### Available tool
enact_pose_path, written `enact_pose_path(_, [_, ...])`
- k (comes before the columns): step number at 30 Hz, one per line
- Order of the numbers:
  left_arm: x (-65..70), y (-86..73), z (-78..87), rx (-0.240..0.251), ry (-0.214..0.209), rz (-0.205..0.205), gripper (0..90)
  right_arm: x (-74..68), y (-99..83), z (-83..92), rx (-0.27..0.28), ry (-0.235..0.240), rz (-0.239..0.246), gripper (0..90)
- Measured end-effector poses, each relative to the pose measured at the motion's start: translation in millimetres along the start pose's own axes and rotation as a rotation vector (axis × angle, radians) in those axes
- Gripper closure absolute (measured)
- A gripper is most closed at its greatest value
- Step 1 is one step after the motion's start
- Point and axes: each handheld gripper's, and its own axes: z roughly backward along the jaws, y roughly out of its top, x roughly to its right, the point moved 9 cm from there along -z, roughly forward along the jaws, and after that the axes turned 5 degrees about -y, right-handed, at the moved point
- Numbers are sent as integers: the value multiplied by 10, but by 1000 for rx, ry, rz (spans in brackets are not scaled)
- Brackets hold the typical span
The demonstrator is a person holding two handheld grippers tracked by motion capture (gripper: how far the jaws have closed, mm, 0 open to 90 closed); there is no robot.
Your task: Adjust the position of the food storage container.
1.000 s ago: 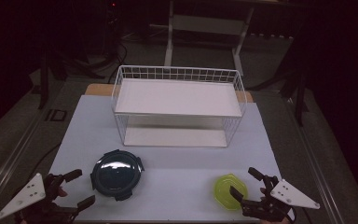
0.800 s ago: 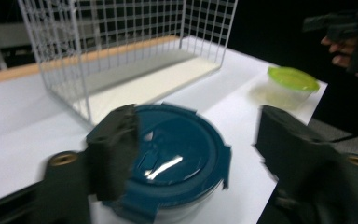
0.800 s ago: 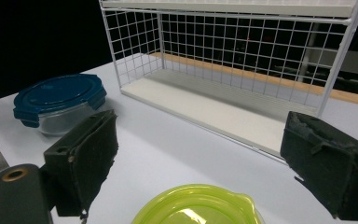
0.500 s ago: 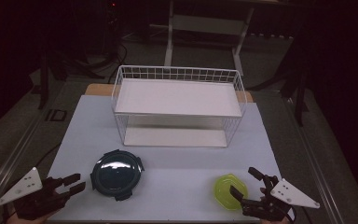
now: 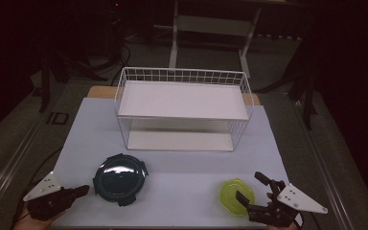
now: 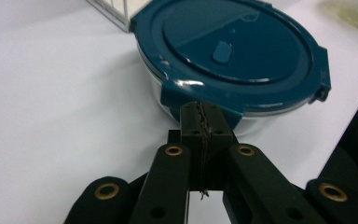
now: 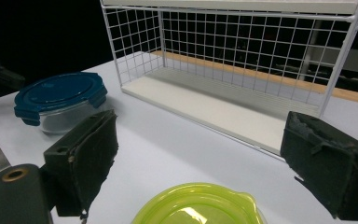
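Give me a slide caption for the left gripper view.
Shut left gripper poised at the blue-lidded glass container on the white table.

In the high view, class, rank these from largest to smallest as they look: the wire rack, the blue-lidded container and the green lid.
1. wire rack, by far the largest.
2. blue-lidded container.
3. green lid, smallest; it lies about as near the camera as the container, so this ranking is fair.

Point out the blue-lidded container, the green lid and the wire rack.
blue-lidded container [image 5: 120, 178]: high view, centre of its lid.
green lid [image 5: 237, 196]: high view, middle of its top.
wire rack [image 5: 183, 99]: high view, bare upper shelf.
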Motion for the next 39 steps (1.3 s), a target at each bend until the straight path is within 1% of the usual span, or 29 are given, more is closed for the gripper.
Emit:
enact_pose_path(2, [-5,-12,-15,-14,11,-8,885,2,1,-1,0,1,-2,106])
enact_pose_path(5, [-33,-29,-47,-27,11,3,886,3,-1,-3,0,2,-3,106])
enact_pose_path(6, [-51,-40,-61,-35,20,7,886,-1,1,-2,0,3,-3,106])
enact_pose_path(9, [-66,-50,-86,-33,13,17,887,-5,3,-1,1,2,1,106])
enact_pose_path(10, [-67,-59,-118,-34,7,22,887,-6,4,-1,1,2,1,106])
enact_pose_path(12, [-63,-56,-140,-35,4,19,888,6,3,0,2,-1,-3,127])
enact_pose_path(15, [-69,-45,-143,-31,3,27,887,10,2,0,4,0,-4,127])
enact_pose_path(22, [-87,-21,-159,-44,13,21,888,-12,0,-13,0,7,2,127])
enact_pose_path(23, [-93,0,-182,-51,9,17,888,-20,4,-14,1,9,2,126])
enact_pose_path(29, [-98,50,-251,-54,-4,17,888,-29,-3,-23,-7,17,5,121])
enact_pose_path(32, [-99,81,-294,-55,-7,17,888,-44,-13,-36,-15,30,7,120])
enact_pose_path(39, [-109,145,-377,-60,-19,18,888,-52,-3,-25,-9,19,14,125])
